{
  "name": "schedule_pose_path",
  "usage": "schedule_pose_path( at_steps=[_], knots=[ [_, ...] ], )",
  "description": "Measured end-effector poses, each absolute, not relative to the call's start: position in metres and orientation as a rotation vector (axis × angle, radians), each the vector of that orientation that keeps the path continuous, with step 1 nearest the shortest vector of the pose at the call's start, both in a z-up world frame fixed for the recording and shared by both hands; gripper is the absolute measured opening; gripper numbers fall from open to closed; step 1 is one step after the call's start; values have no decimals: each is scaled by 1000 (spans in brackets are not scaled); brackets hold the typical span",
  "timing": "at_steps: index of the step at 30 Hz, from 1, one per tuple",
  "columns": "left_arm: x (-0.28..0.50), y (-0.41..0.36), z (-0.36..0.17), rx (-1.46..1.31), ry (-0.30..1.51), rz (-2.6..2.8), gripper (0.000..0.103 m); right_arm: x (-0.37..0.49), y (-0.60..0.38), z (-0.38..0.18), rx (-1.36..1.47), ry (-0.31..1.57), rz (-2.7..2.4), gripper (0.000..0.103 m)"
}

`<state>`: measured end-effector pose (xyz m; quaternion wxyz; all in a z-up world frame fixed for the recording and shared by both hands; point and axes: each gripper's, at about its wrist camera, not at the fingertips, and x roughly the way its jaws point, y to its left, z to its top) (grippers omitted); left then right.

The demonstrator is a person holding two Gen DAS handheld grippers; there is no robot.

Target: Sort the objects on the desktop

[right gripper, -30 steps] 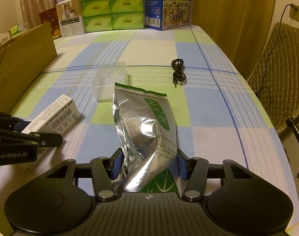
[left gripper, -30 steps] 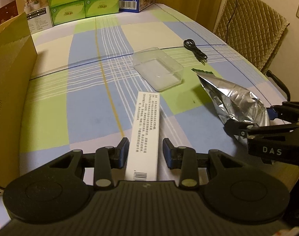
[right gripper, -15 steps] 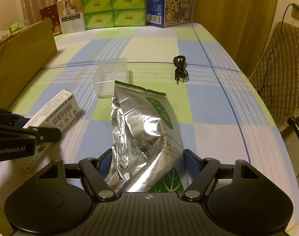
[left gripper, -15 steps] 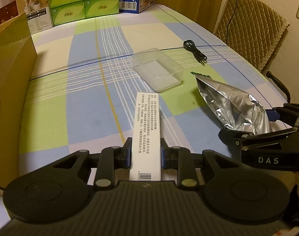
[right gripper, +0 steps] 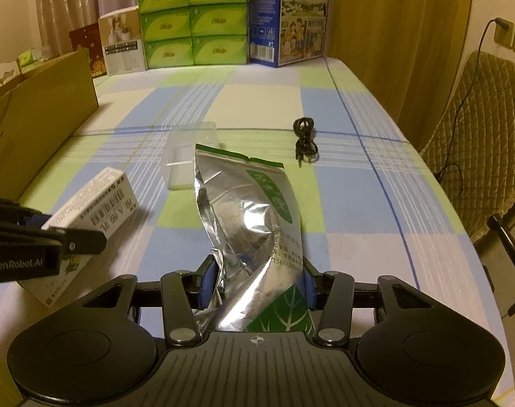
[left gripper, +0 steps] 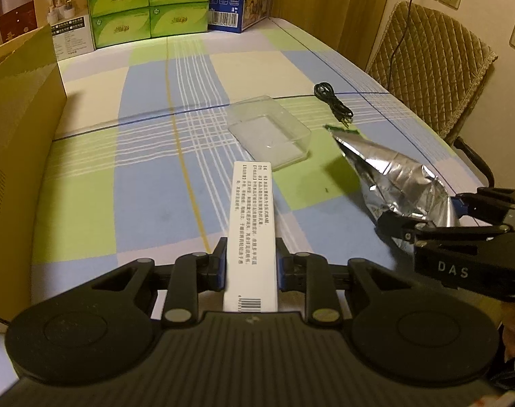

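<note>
A long white carton [left gripper: 252, 210] with printed text and a barcode lies lengthwise between the jaws of my left gripper [left gripper: 250, 264], which is shut on its near end. A crumpled silver foil bag [right gripper: 247, 210] with a green leaf print stands between the jaws of my right gripper [right gripper: 257, 285]. Those jaws are closing, and the blue pads press the bag's lower sides. From the right wrist view the carton [right gripper: 98, 203] and left gripper [right gripper: 59, 229] sit at the left. The left wrist view shows the bag [left gripper: 393, 176] and right gripper [left gripper: 423, 210] at the right.
A clear plastic box [left gripper: 269, 135] and a coiled black cable [left gripper: 333, 101] lie further out on the checked tablecloth [left gripper: 149, 186]. A tall cardboard box [left gripper: 16, 135] walls the left side. Green tissue packs [right gripper: 193, 20] and a blue milk carton [right gripper: 291, 17] line the far edge. A quilted chair [left gripper: 433, 68] stands at the right.
The left jaws have shut onto the white carton, which lay loose between them before. The right jaws spread a little around the foil bag and then narrowed onto it again.
</note>
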<state>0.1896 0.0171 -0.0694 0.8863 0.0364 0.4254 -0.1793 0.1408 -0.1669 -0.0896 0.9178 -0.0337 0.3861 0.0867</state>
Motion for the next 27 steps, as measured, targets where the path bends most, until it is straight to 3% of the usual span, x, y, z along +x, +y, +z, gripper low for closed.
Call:
schedule_pose_path(
  at_steps=[27],
  knots=[
    [176,13,-53,69,902,-376,22,120,-161,-61,-31,797,225,46]
  ],
)
